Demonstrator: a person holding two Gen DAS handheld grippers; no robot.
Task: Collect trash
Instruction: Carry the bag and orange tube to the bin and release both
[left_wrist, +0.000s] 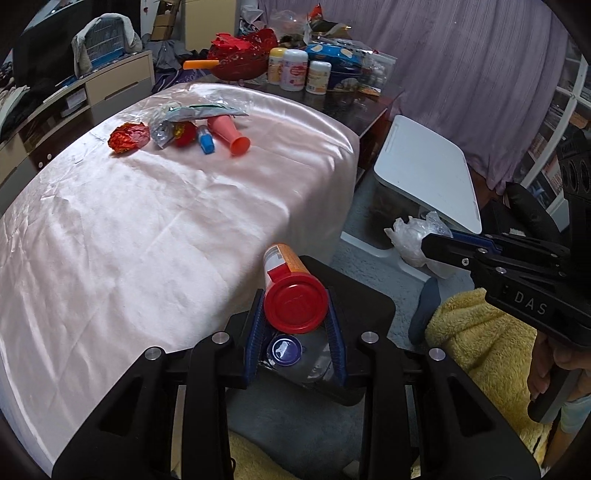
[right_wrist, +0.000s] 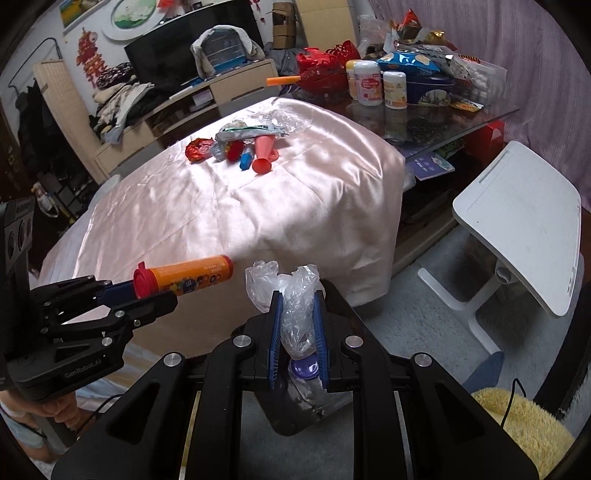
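While the left gripper (left_wrist: 295, 317) clamps the orange tube (left_wrist: 284, 266), the right gripper (right_wrist: 297, 325) pinches crumpled plastic (right_wrist: 291, 295).

Both wrist cams look down-fwd, close – share pink-draped table (left_wrist: 147, 221).

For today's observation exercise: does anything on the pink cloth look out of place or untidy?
Yes. A loose heap of litter lies at the far end of the pink cloth: a crumpled red wrapper, a pink cone tipped on its side, and a small blue tube.

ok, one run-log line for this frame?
left tongs: shut on orange tube | right tongs: shut on clear plastic bag | still on pink cloth: wrappers, pink cone
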